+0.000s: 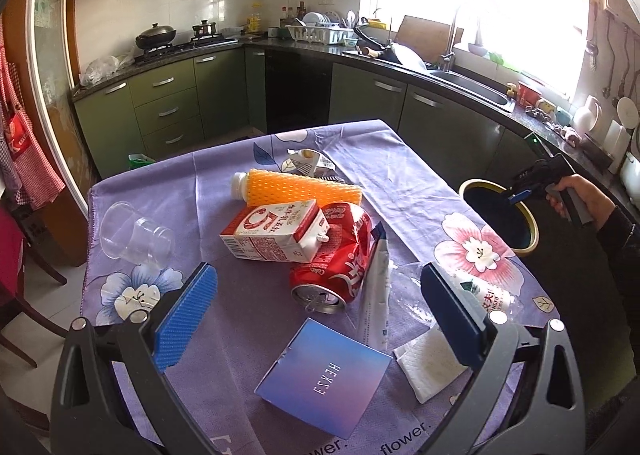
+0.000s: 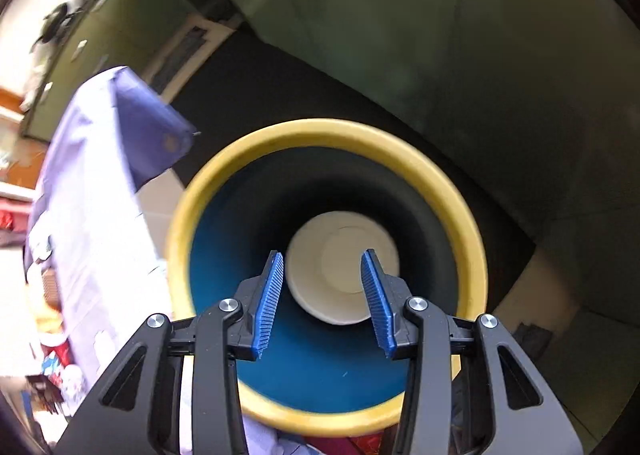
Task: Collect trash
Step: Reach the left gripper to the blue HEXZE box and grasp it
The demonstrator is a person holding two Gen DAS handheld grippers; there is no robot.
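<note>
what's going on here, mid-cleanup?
Yes, a person is clearing trash off a table with two handheld claws. The right claw is open over the yellow-rimmed bin beside the table; a white paper cup already lies inside. The left claw is open above the remaining pile: crushed cola can, milk carton, orange bottle, clear plastic cup, blue box, none gripped yet.

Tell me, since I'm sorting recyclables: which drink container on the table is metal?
The crushed red cola can, lying on its side beside the milk carton. The orange-sleeved bottle and clear cup are plastic.
</note>
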